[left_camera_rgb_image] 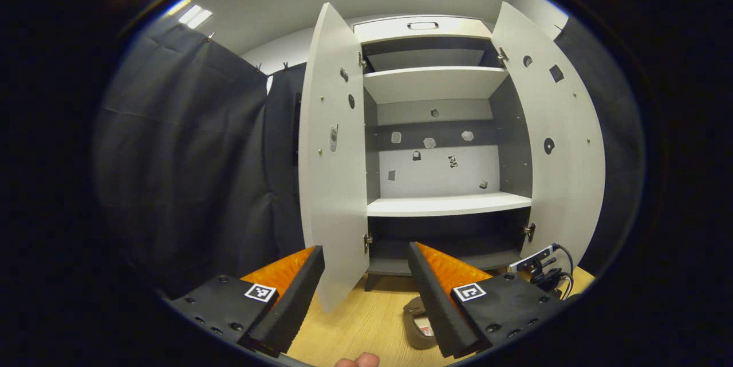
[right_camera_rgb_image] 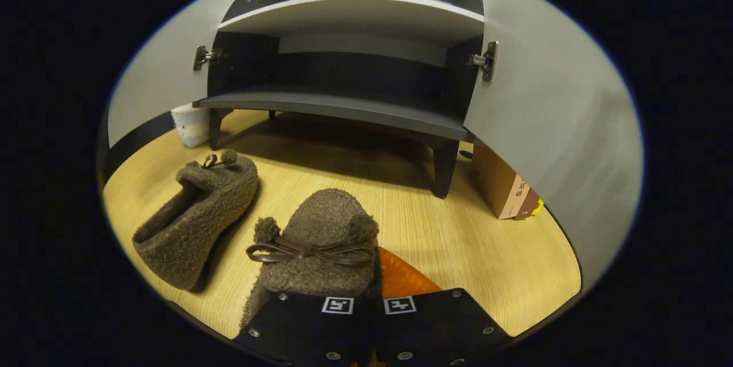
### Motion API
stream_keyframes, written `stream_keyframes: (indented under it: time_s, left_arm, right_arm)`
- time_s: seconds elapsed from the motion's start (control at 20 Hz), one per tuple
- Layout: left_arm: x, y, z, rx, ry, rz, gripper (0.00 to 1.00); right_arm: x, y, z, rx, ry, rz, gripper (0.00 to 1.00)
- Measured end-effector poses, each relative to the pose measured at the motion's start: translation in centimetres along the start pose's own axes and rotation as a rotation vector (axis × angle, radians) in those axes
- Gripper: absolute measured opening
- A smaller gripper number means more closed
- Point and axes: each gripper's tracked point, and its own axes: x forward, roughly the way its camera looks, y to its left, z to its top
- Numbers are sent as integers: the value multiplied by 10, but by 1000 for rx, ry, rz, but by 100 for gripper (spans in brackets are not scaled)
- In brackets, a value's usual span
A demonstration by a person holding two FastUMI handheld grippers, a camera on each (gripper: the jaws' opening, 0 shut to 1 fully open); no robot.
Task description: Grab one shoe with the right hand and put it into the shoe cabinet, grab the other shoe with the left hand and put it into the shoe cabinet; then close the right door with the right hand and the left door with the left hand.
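Right gripper view: right gripper [right_camera_rgb_image: 375,292] fingers clenched on a fuzzy brown slipper [right_camera_rgb_image: 320,241] on the floor; second slipper [right_camera_rgb_image: 194,218] lies beside. Left gripper [left_camera_rgb_image: 366,281] fingers released, facing open shoe cabinet [left_camera_rgb_image: 441,204].

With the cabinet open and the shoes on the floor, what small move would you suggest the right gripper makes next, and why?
Probably lift the near shoe and carry it forward to the cabinet's bottom shelf. The right gripper looks shut on that shoe's edge, both doors stand open, and the shelf ahead is bare. The other shoe lies on the floor, and the left gripper is open, waiting.
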Motion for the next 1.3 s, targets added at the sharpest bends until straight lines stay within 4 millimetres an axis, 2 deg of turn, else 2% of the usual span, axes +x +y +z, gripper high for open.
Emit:
stream_keyframes:
  time_s: [0.1,0.25,0.3,0.35,0.5,0.6,0.75,0.8,0.85,0.95,1.1,1.15,1.2,1.3]
  left_arm:
    - [14,-11,-4,-20,-12,-64,96]
    - [33,-23,-4,-80,-37,-146,94]
    - [39,-25,-3,-82,-48,-166,99]
    - [46,-24,-2,-79,-63,-184,96]
    - [59,-27,-4,-83,-84,-244,96]
    - [66,-32,-10,-104,-66,-287,99]
    - [75,-36,-17,-141,-60,-312,94]
    - [79,-35,-18,-150,-57,-309,94]
    - [84,-34,-22,-159,-45,-303,96]
    - [92,-33,-31,-184,-23,-302,96]
    - [99,-23,-36,-186,-19,-273,94]
    - [101,-18,-34,-176,-29,-260,96]
    - [104,-16,-33,-163,-33,-253,96]
    - [107,-8,-32,-136,-41,-236,96]
  right_arm:
    - [-27,-1,34,45,-64,-10,5]
    - [-69,1,101,58,-197,-21,5]
    - [-81,0,125,44,-245,-31,5]
    - [-93,0,146,32,-289,-44,5]
    - [-117,-3,217,60,-390,-75,4]
    - [-123,-3,271,80,-458,-58,5]
    - [-107,-17,342,16,-527,-108,4]
    - [-93,-14,380,-3,-548,-124,4]
    - [-85,-23,397,-5,-563,-132,4]
    - [-59,-28,440,5,-586,-126,4]
    - [-7,-33,480,-3,-536,-140,4]
    - [11,-33,490,0,-524,-142,4]
    - [28,-34,494,5,-503,-148,4]
    - [58,-41,489,8,-433,-163,4]
